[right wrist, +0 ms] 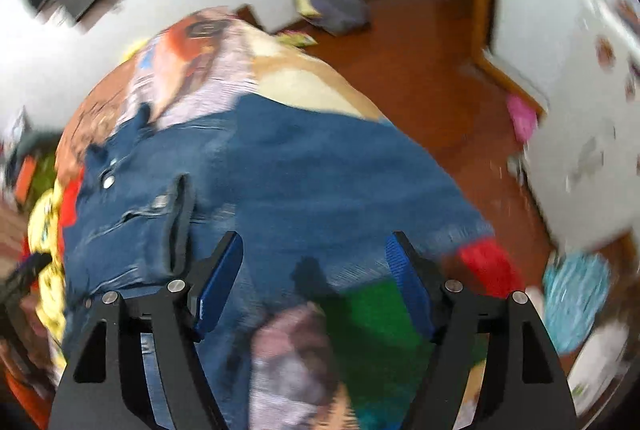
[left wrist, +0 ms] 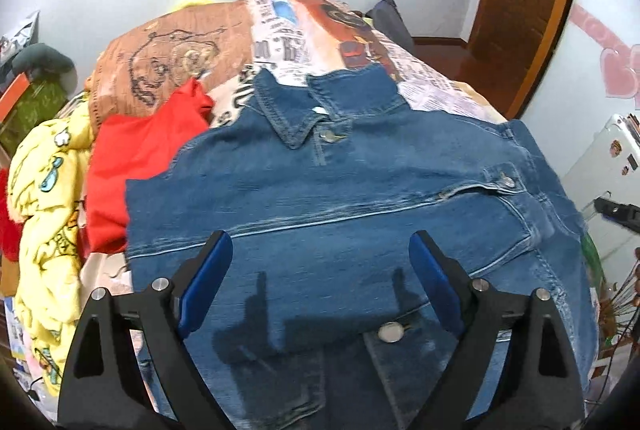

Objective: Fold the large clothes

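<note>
A blue denim jacket (left wrist: 340,185) lies spread front-up on the bed, collar at the far end, one sleeve folded across its chest. My left gripper (left wrist: 320,250) is open and empty, hovering over the jacket's lower front near a metal button (left wrist: 390,332). In the blurred right wrist view the same jacket (right wrist: 304,173) lies with a sleeve spread toward the right edge of the bed. My right gripper (right wrist: 314,254) is open and empty above that sleeve's lower edge.
The bed carries a printed cover (left wrist: 280,29). A red garment (left wrist: 140,157) and a yellow printed blanket (left wrist: 44,209) are piled left of the jacket. Wooden floor (right wrist: 420,77), a door (left wrist: 516,1) and a white fridge (left wrist: 600,165) lie to the right.
</note>
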Demonstrator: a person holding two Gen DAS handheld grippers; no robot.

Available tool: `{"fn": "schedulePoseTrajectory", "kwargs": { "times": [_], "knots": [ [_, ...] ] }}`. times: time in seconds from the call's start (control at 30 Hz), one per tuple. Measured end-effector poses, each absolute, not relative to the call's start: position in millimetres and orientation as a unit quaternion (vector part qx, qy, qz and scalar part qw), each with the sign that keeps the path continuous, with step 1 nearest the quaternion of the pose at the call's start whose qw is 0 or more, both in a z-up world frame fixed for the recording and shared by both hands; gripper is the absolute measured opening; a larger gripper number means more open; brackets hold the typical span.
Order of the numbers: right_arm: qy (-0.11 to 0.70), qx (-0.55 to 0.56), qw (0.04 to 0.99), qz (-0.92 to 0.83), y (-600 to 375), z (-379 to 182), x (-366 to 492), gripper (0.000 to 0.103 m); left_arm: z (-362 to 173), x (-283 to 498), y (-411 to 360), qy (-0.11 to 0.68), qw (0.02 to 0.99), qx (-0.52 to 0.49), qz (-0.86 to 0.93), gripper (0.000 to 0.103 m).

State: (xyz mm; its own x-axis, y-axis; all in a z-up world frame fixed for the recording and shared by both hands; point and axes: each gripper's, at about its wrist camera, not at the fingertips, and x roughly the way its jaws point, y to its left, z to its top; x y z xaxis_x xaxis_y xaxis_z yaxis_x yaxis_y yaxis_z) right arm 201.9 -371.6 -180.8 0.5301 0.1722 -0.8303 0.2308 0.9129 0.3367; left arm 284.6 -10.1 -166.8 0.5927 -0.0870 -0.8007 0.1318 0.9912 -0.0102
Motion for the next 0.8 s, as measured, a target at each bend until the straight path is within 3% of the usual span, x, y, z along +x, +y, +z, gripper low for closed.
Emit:
{"fn": "schedulePoseTrajectory", "kwargs": {
  "times": [0.23,0.53,0.63,0.8],
  "knots": [
    [0.503,0.337,0.795,-0.033,-415,-230,202,0.071,-184,286,-22,0.469,0.880,0.028,-0.070,0.090],
    [0.484,0.373,0.789,-0.062,-432,-254,234,0.071,-193,289,-10,0.482,0.874,0.009,-0.054,0.090],
    [0.480,0.381,0.785,-0.086,-439,-259,244,0.060,-195,289,-7,0.484,0.874,0.008,-0.049,0.090],
    [0.477,0.331,0.806,-0.115,-436,-238,249,0.023,-194,285,-1,0.481,0.876,0.010,-0.044,0.090]
  ]
}}
